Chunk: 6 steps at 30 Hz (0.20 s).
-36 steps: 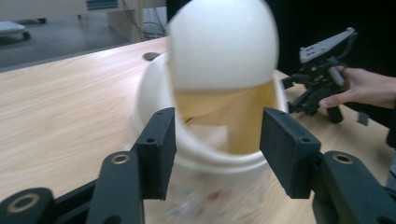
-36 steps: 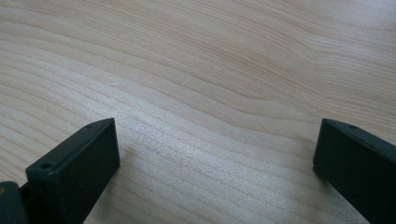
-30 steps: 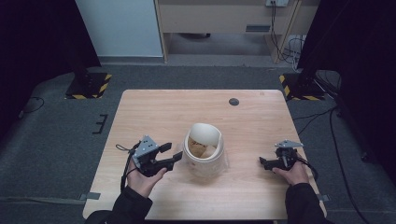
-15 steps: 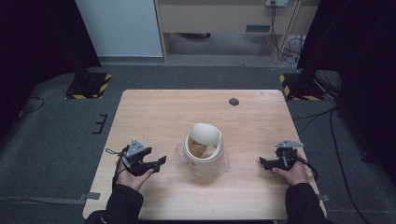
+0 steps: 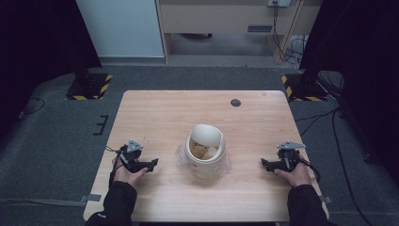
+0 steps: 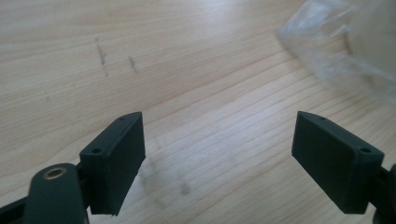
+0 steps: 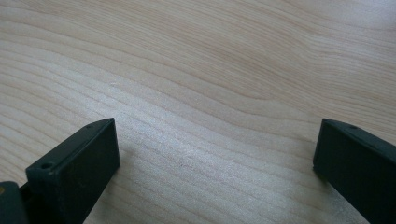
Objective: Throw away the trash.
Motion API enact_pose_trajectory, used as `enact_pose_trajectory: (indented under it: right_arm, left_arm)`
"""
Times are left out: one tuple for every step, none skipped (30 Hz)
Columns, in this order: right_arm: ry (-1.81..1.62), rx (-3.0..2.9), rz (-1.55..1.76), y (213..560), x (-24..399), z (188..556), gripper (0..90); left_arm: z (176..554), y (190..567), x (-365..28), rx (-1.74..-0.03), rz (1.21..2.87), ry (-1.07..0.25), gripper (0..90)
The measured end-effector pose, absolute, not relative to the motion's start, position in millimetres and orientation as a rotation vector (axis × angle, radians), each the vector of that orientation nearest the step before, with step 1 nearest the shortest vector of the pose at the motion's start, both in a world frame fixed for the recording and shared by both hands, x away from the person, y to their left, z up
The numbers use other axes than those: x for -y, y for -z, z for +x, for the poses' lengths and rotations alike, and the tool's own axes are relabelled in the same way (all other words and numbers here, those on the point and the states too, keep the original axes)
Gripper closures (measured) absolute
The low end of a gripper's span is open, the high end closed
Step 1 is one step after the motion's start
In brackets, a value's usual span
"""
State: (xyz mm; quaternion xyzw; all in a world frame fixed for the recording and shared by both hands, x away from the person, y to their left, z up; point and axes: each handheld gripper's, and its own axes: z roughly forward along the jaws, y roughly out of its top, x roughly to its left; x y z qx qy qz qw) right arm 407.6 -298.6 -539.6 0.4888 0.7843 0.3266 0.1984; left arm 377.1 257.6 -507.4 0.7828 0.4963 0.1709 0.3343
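White jar (image 5: pixel 205 149) upright on clear plastic wrap (image 5: pixel 183 157), mid-table (image 5: pixel 155 108), near front edge. Left gripper (image 5: pixel 151 163) just left of jar, jaws just opened wide, nothing between. Right gripper (image 5: pixel 264 163) well right, spread, empty. Wrap corner (image 6: pixel 336 51) visible from left gripper view

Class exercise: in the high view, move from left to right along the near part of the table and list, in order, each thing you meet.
left gripper → clear plastic bag → cream tub standing on the bag → right gripper
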Motion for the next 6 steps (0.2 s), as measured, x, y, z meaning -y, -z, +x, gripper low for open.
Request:
enact_pose_trajectory:
  right_arm:
    - [-0.914, -2.194, 1.367, 539.5, 298.6, 407.6, 0.6]
    - [-0.914, -2.194, 1.367, 539.6, 298.6, 407.6, 0.5]
    - [-0.914, -2.194, 1.367, 539.6, 298.7, 407.6, 0.6]
    - [-0.914, -2.194, 1.367, 539.5, 298.6, 407.6, 0.5]
    - [-0.914, -2.194, 1.367, 539.5, 298.7, 407.6, 0.5]
    - [-0.914, -2.194, 1.367, 539.6, 298.7, 407.6, 0.6]
  left_arm:
    - [378.4, 509.1, -259.5, -1.307, 2.044, -0.443, 16.4]
    - [379.4, 510.5, -261.0, -1.317, 2.045, -0.443, 16.3]
    - [380.2, 511.6, -262.4, -1.323, 2.046, -0.445, 16.1]
    - [380.8, 512.3, -263.4, -1.327, 2.045, -0.448, 16.0]
    - [381.5, 513.0, -264.3, -1.329, 2.044, -0.451, 16.0]
    - [381.5, 513.0, -264.3, -1.329, 2.044, -0.451, 15.8]
